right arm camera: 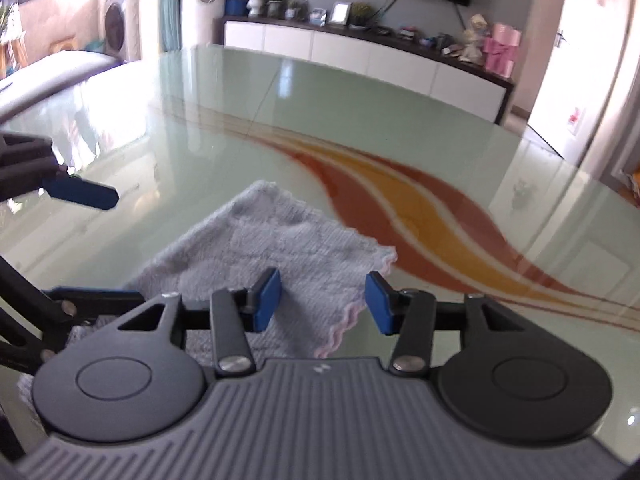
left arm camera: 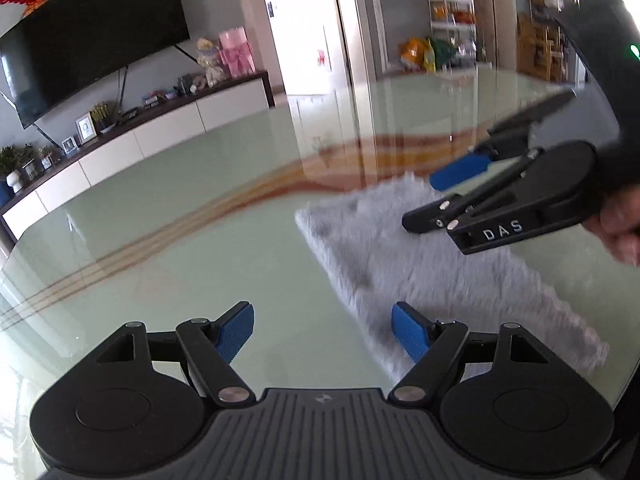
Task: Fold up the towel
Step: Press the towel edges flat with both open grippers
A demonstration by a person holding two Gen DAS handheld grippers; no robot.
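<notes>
The towel (right arm camera: 272, 248) is lying flat on the glass counter (right arm camera: 360, 112), a pale grey, fluffy cloth with a scalloped pink-trimmed edge along its near right side. It is looking already doubled over, judging by the thick stacked edge in the left wrist view, though motion blur there is making the layers hard to count. One corner is pointing away toward the orange and red swirl printed under the glass; the near part is running under both tools.

The right tool (right arm camera: 323, 300) is hanging just above the towel's near edge with its blue pads apart and nothing between them; they are standing partly open, narrower than the other tool's, and not pressing on the cloth. Being placed over the scalloped border, it is probably lining up to pinch that edge for the next fold. The left tool (left arm camera: 323, 332) is sitting wide open too, empty, its right pad over the towel's left margin and its left pad over bare glass (likely straddling the side edge so as to take a matching hold). A person's hand (left arm camera: 618, 224) is gripping the right tool's handle at the frame's edge.

As for writing, the letters "DAS" are showing in white on the right tool's finger arm in the left wrist view. A small emblem is sitting on each tool's ribbed body, too small to read.
</notes>
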